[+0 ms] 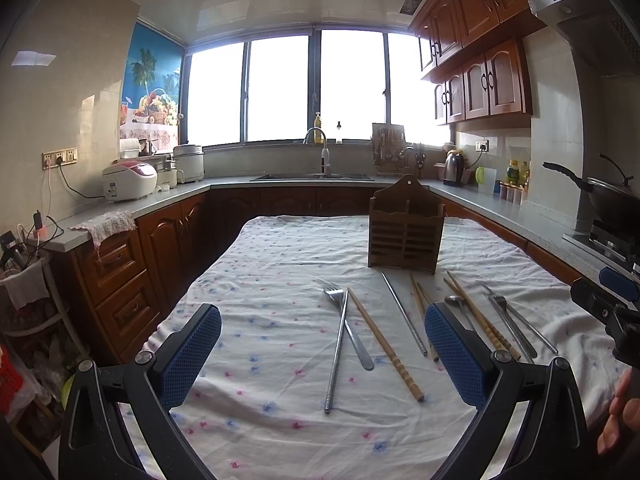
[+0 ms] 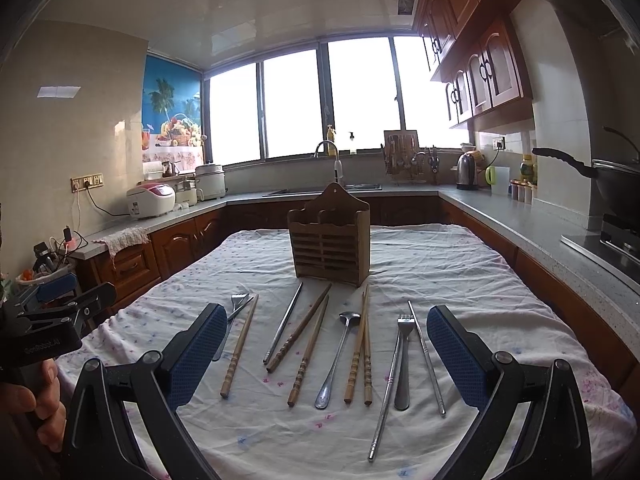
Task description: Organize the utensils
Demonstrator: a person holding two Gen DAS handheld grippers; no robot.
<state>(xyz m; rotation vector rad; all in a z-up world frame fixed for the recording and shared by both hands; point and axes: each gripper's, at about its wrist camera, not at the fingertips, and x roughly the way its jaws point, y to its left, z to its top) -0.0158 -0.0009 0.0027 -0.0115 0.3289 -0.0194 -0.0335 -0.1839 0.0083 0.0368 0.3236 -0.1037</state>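
Observation:
A wooden utensil holder (image 2: 330,242) (image 1: 405,229) stands upright on the cloth-covered table (image 2: 460,264). In front of it lie loose utensils: a left fork (image 1: 347,326) (image 2: 234,312), wooden chopsticks (image 2: 238,350) (image 1: 386,344), metal chopsticks (image 2: 283,328) (image 1: 404,314), a spoon (image 2: 336,356) (image 1: 458,304) and a right fork (image 2: 403,356) (image 1: 510,320). My left gripper (image 1: 322,354) hovers open above the left fork, holding nothing. My right gripper (image 2: 326,354) hovers open above the spoon and middle chopsticks, also holding nothing.
Grey counters (image 2: 520,220) with wooden cabinets run around the table on three sides. A rice cooker (image 2: 151,200), sink tap (image 2: 330,156), kettle (image 2: 467,172) and a wok (image 2: 612,184) on the stove sit on them. A hand (image 2: 36,404) grips the left tool.

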